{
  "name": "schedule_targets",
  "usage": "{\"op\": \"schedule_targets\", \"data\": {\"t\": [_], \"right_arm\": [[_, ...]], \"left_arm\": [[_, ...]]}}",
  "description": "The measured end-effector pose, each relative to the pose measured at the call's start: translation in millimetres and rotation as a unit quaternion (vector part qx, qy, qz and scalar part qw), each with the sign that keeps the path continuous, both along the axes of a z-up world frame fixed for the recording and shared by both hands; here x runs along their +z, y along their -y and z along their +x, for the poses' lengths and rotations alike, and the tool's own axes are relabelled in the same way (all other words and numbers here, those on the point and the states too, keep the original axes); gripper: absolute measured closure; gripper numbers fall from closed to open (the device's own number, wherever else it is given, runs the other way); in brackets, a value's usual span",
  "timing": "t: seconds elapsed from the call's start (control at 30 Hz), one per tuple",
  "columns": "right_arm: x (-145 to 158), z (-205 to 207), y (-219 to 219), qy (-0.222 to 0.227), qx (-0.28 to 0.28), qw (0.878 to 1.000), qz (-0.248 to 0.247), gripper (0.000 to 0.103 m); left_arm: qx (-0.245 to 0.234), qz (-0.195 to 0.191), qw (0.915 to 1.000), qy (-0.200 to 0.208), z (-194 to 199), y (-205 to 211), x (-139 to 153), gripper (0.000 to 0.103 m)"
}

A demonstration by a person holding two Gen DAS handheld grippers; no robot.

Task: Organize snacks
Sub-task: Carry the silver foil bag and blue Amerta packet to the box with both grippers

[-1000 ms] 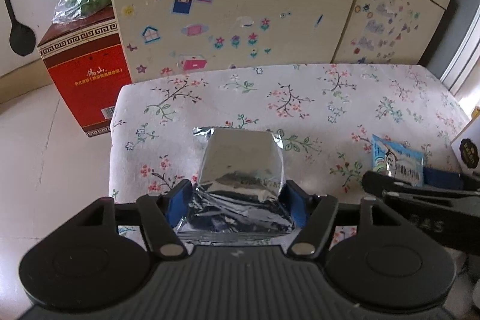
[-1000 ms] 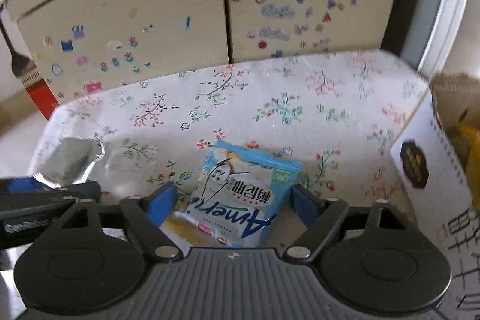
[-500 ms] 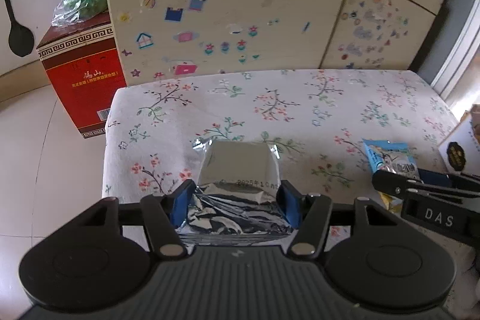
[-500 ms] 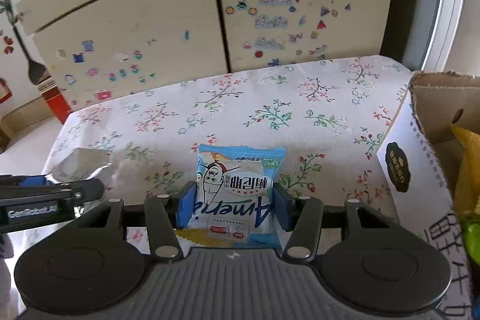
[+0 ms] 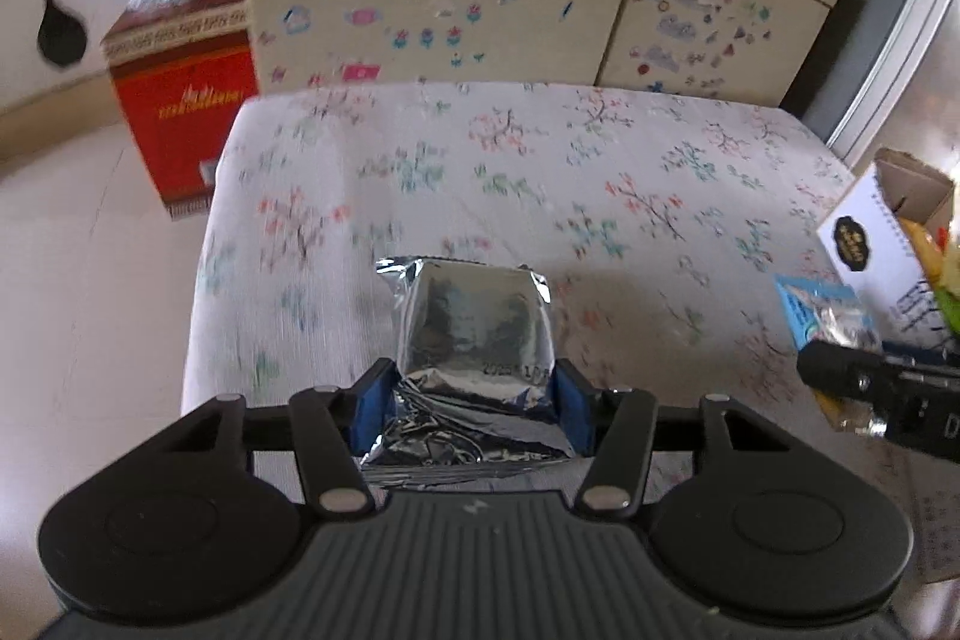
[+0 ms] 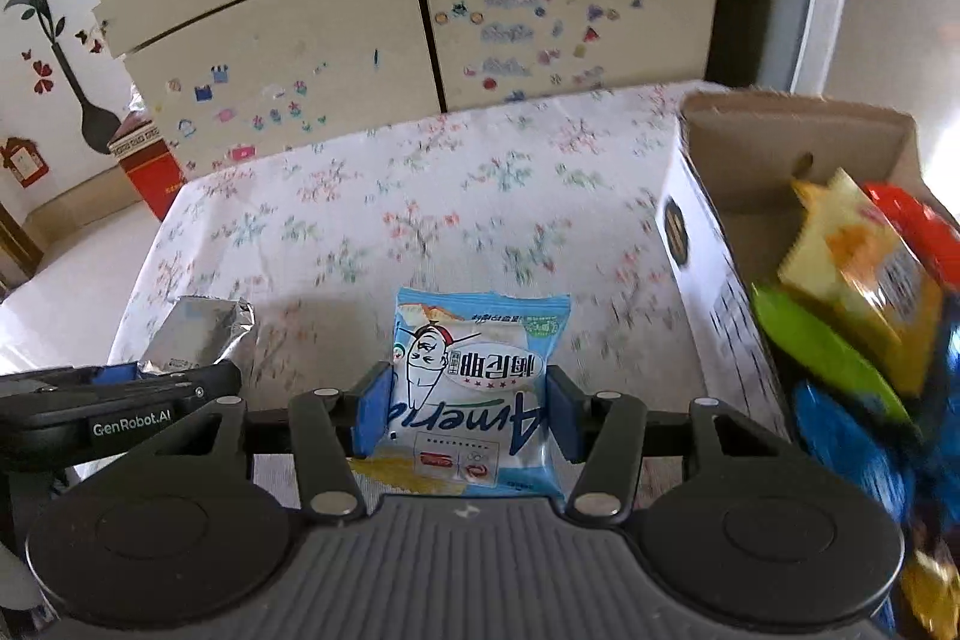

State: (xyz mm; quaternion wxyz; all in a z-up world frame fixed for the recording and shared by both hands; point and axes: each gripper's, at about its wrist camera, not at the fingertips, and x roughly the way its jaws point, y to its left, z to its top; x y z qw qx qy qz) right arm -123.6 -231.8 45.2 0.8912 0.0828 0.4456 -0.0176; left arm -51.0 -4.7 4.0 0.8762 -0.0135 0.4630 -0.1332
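Snacks are gripped: my left hand-held gripper (image 5: 471,403) has just closed on the foil pack (image 5: 474,334), my right hand-held gripper (image 6: 462,409) clamps the blue pack (image 6: 477,370). Next I carry both over the bench (image 6: 372,220) and drop them into the box (image 6: 708,244).

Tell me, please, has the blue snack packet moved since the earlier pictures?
Yes. The blue packet, clamped in the right gripper, has moved toward the snack box, which now fills far more of the right wrist view.

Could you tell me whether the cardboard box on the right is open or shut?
Open: the cardboard box has no lid over it, and snack packets show inside.
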Motion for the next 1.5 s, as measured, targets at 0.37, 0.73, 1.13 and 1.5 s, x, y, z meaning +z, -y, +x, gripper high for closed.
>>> {"op": "schedule_targets", "data": {"t": [0.37, 0.73, 1.13, 1.5], "right_arm": [[-2.3, -15.2, 5.3, -0.016, -0.008, 0.999, 0.027, 0.043], [-5.7, -14.2, 0.3, -0.019, 0.004, 0.999, 0.035, 0.043], [15.5, -36.7, 10.2, 0.008, 0.018, 0.999, 0.025, 0.043], [37.8, -74.4, 23.8, 0.044, 0.043, 0.998, 0.024, 0.043]], "left_arm": [[-0.001, 0.020, 0.9994, 0.027, -18.1, 5.1, -2.2, 0.029], [-0.001, 0.069, 0.9967, 0.042, -17.0, 17.4, -5.1, 0.045], [0.000, 0.011, 0.9989, 0.045, -54.8, 25.4, 23.5, 0.045], [-0.022, 0.023, 0.9961, 0.083, -97.9, 40.7, 48.6, 0.045]]}}
